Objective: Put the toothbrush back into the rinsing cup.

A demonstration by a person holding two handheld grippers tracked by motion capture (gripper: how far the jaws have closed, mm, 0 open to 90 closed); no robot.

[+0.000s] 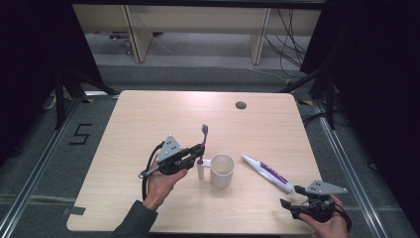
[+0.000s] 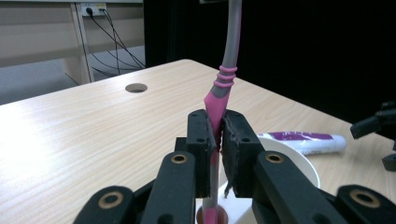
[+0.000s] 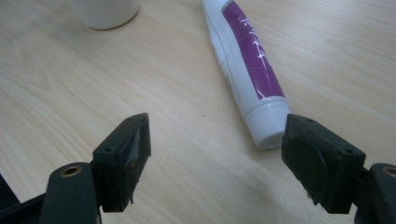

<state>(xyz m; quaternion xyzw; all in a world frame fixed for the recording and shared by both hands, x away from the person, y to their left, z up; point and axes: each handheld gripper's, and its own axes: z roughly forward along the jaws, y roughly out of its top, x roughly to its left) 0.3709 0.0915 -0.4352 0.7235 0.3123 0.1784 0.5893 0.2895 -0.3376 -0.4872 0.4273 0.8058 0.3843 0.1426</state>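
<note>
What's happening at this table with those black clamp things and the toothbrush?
A person is working with a two-jaw gripper in each hand. The left gripper is clamped on a pink and grey toothbrush, holding it upright beside the handle of a white cup. The right gripper has its jaws wide apart, low over the table, at the cap end of a white and purple toothpaste tube that lies flat. The tube isn't gripped yet.
</note>
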